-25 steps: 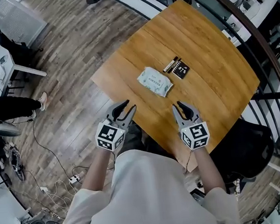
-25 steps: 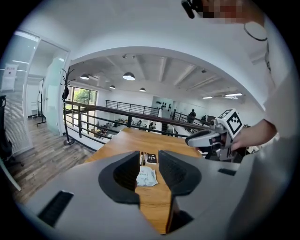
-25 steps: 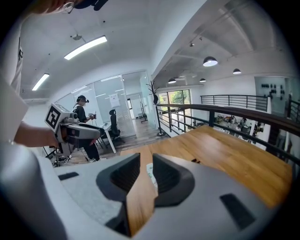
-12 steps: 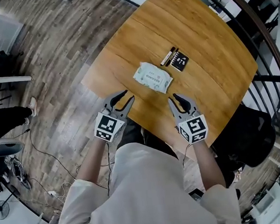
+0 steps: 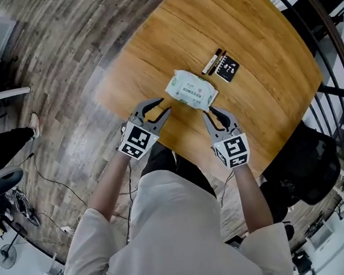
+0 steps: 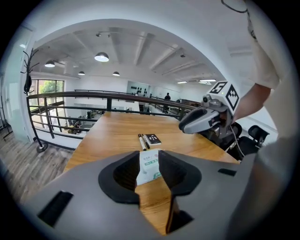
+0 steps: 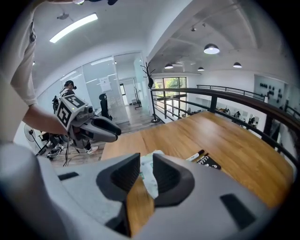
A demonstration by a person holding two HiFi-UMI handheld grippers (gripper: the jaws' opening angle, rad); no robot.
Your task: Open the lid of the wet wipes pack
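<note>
The jaws of both grippers stand apart and hold nothing. There are two grippers, one wet wipes pack, two pens and one small black card, all over or on a single wooden desk (image 5: 265, 40). The left gripper (image 5: 161, 108) has its jaws spread wide; in its own view the pack shows through the gap, lying further off on the wood, with no pad pressing on it. The right gripper (image 5: 213, 115) has its jaws parted more narrowly, and its own view likewise shows only the pack and bare wood in the gap. The wet wipes pack (image 5: 190, 90) lies flat with its printed label up, close to the desk edge nearest the person and about midway along it. The left jaw tips are just beside its left end, the right ones just beside its near right corner; whether either touches it cannot be told. The pens (image 5: 212, 61) lie side by side beyond the pack, and the black card (image 5: 227, 70) lies right beside them.
</note>
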